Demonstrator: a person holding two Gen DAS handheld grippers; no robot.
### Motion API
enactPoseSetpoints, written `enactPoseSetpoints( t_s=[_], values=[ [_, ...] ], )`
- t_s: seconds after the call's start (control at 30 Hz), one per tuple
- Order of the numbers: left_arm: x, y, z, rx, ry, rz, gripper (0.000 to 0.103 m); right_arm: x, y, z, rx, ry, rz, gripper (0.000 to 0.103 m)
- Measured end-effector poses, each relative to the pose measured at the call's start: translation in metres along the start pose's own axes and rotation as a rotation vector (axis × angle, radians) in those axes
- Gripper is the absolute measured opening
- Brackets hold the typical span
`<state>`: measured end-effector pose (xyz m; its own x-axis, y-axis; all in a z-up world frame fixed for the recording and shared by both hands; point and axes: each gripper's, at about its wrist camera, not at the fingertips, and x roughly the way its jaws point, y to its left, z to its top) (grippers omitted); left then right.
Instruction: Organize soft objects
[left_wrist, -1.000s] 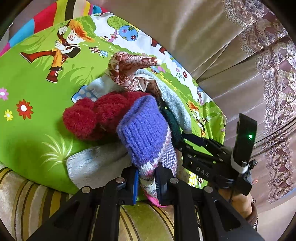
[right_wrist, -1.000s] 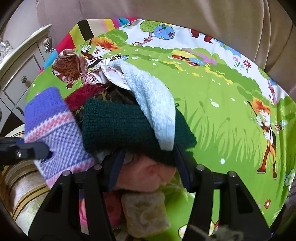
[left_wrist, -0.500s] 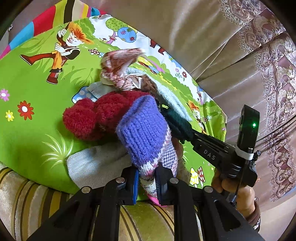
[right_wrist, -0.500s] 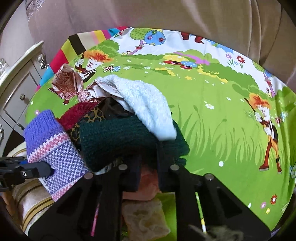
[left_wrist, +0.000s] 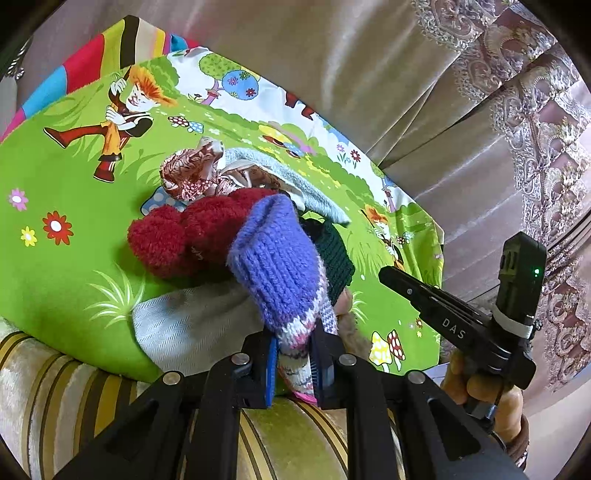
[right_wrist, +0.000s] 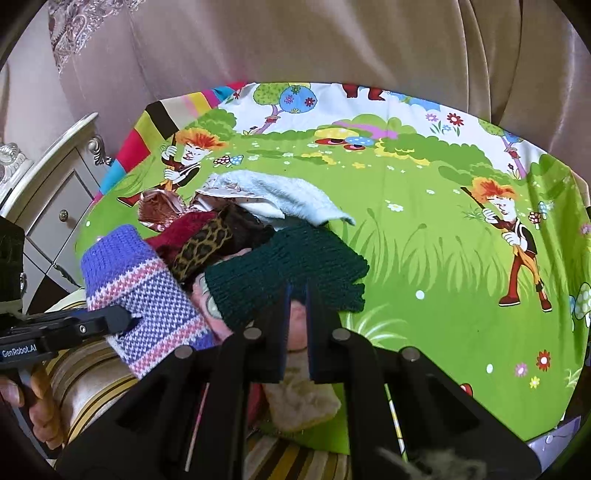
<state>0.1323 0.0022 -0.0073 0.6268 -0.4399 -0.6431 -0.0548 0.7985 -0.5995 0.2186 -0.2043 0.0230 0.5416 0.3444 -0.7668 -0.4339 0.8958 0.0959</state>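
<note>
Green cartoon-printed sheet (right_wrist: 424, 240) covers the sofa seat and carries the heap of soft things near its front edge; on that heap a pale blue towel (right_wrist: 295, 199) lies over a dark green knit (right_wrist: 288, 273), beside a red fluffy piece (left_wrist: 184, 236). Left tool (left_wrist: 293, 363) is clamped on the purple knitted sock (left_wrist: 280, 266) at its striped end; right tool (right_wrist: 297, 328) has just been closing, its jaws now pinched on the dark green knit's near edge.
</note>
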Motion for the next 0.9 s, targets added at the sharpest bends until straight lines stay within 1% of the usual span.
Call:
enactPoseSetpoints(
  t_s=[0.07,0.13,0.17,0.2,0.23,0.27,0.3,0.33,0.37,0.4,0.43,0.5,0.57,0.6,0.63,0.67,0.7,0.73,0.77,0.8,0.9],
  values=[
    [-0.002,-0.001,-0.002,-0.001,-0.003,-0.001,0.015,0.000,0.002,-0.002,-0.017,0.009,-0.025,0.010],
    [-0.006,-0.001,-0.005,-0.001,-0.009,-0.005,0.016,0.003,0.009,-0.005,-0.074,0.030,-0.055,0.012],
    [-0.007,-0.002,-0.005,0.000,-0.011,-0.007,0.015,0.005,0.011,-0.005,-0.092,0.038,-0.056,0.014],
    [-0.008,-0.002,-0.006,0.000,-0.013,-0.008,0.016,0.008,0.013,-0.004,-0.096,0.051,-0.047,0.018],
    [-0.008,-0.003,-0.006,-0.001,-0.015,-0.008,0.016,0.011,0.012,-0.003,-0.077,0.060,-0.036,0.022],
    [-0.009,-0.002,-0.006,0.000,-0.015,-0.009,0.016,0.015,0.008,-0.001,-0.038,0.074,-0.019,0.036],
    [-0.009,-0.001,-0.006,0.000,-0.016,-0.010,0.016,0.018,0.005,0.002,0.007,0.084,0.005,0.056],
    [-0.010,-0.001,-0.006,0.000,-0.017,-0.011,0.016,0.021,0.002,0.005,0.050,0.081,0.029,0.067],
    [-0.010,-0.001,-0.007,0.001,-0.018,-0.012,0.016,0.022,0.001,0.008,0.073,0.069,0.041,0.075],
    [-0.010,0.000,-0.008,0.000,-0.017,-0.013,0.015,0.023,0.002,0.011,0.090,0.056,0.047,0.078],
    [-0.010,0.000,-0.008,-0.001,-0.016,-0.014,0.015,0.025,0.003,0.015,0.105,0.049,0.051,0.079],
    [-0.008,0.001,-0.007,-0.004,-0.010,-0.015,0.016,0.033,0.004,0.021,0.131,0.056,0.060,0.079],
    [-0.009,0.000,-0.008,-0.003,-0.011,-0.014,0.016,0.047,0.006,0.026,0.146,0.080,0.032,0.079],
    [-0.009,0.000,-0.008,-0.001,-0.013,-0.014,0.016,0.054,0.008,0.026,0.141,0.096,0.013,0.077],
    [-0.010,0.000,-0.008,-0.001,-0.015,-0.014,0.016,0.061,0.009,0.026,0.133,0.111,0.005,0.070],
    [-0.010,0.000,-0.008,-0.002,-0.017,-0.013,0.016,0.064,0.010,0.024,0.130,0.118,0.007,0.042],
    [-0.010,0.001,-0.008,-0.003,-0.017,-0.014,0.016,0.066,0.010,0.022,0.132,0.127,0.004,0.028],
    [-0.010,0.002,-0.008,-0.006,-0.017,-0.015,0.016,0.065,0.008,0.020,0.139,0.130,-0.001,0.028],
    [-0.010,0.002,-0.008,-0.006,-0.016,-0.015,0.016,0.063,0.005,0.018,0.141,0.121,0.004,0.023],
    [-0.010,0.001,-0.008,-0.003,-0.015,-0.016,0.016,0.061,0.003,0.017,0.139,0.117,0.007,0.021],
    [-0.011,-0.002,-0.009,0.011,-0.021,-0.015,0.016,0.046,-0.003,0.015,0.148,0.073,-0.015,0.019]
  ],
)
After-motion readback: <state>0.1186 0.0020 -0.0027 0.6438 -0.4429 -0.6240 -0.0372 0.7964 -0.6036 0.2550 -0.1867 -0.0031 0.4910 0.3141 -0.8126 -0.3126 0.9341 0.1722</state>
